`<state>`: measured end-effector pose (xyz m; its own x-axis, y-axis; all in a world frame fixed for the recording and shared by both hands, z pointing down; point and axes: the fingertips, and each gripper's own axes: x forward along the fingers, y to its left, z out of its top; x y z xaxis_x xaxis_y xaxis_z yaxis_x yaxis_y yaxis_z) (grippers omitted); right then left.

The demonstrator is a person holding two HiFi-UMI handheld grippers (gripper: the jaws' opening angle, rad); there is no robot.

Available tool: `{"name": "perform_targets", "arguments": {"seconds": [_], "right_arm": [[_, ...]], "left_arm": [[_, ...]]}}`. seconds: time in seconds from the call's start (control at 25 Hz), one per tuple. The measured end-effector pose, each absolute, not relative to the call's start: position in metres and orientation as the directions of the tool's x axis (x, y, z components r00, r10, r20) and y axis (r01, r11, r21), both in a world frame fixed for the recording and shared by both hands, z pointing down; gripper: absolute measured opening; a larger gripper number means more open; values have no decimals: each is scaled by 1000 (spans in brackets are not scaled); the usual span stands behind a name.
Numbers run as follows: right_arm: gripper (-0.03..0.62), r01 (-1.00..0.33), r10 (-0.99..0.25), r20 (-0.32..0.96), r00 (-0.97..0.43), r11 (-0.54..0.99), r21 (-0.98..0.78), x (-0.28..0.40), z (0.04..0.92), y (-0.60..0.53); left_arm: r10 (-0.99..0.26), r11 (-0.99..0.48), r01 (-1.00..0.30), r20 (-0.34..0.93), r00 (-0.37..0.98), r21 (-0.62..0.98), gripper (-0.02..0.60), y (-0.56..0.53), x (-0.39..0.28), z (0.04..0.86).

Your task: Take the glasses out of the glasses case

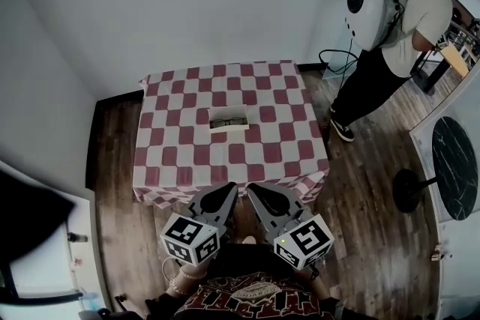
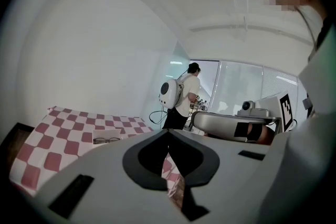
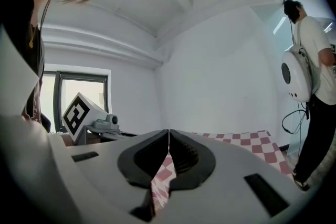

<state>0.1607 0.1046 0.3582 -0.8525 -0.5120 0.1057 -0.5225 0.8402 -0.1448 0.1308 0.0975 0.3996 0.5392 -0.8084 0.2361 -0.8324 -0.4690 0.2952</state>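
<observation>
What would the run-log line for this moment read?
stage: not begun | left gripper: shut, empty | right gripper: shut, empty | glasses case: centre of table | glasses: inside case

A checked cloth covers the tabletop; it is matt, and its edges hang soft. Around it the floor is dark wood planking with a faint sheen. On the cloth, the glasses case looks pale and matt. The left gripper and right gripper are smooth, matt grey plastic, and their jaws carry dull black pads.
</observation>
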Motion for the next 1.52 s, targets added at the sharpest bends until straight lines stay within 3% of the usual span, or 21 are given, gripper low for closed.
{"name": "perform_targets", "arguments": {"seconds": [1.52], "right_arm": [[20,-670,-653,157,-741,732,-124,75,373,-48]], "left_arm": [[-726,-572,-753,229,649,325,-2,-54,26,414]]}}
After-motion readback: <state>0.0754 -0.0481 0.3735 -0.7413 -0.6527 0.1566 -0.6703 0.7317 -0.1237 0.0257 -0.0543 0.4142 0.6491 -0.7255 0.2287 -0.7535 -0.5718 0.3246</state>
